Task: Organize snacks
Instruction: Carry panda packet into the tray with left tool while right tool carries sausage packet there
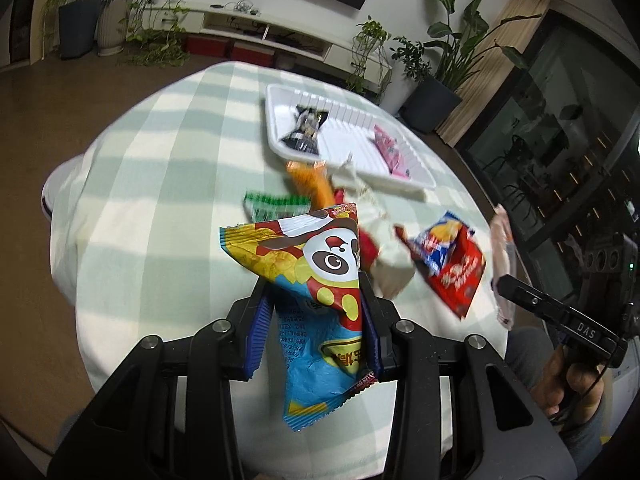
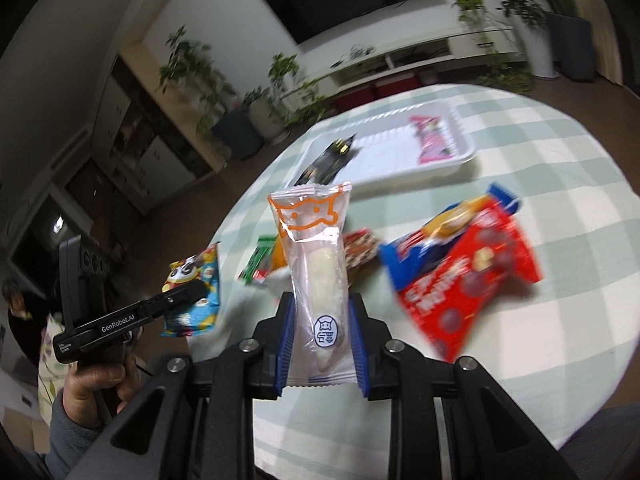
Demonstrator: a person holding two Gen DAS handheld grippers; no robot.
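Observation:
My left gripper (image 1: pixel 316 300) is shut on a blue and yellow panda chip bag (image 1: pixel 312 272), held above the checked table; the bag also shows in the right wrist view (image 2: pixel 196 292). My right gripper (image 2: pixel 320 320) is shut on a clear cat-print snack packet (image 2: pixel 316 264), held upright above the table; it shows at the right edge of the left wrist view (image 1: pixel 502 264). A white tray (image 1: pixel 280 100) at the far side holds a black packet (image 1: pixel 304 128) and a pink packet (image 1: pixel 390 150). The tray also shows in the right wrist view (image 2: pixel 464 148).
A red and blue snack bag (image 1: pixel 452 264) lies on the table, also seen in the right wrist view (image 2: pixel 464 268). Green (image 1: pixel 272 204), orange (image 1: pixel 312 184) and cream (image 1: pixel 392 264) packets lie in a loose pile mid-table. Plants and a TV shelf stand beyond the table.

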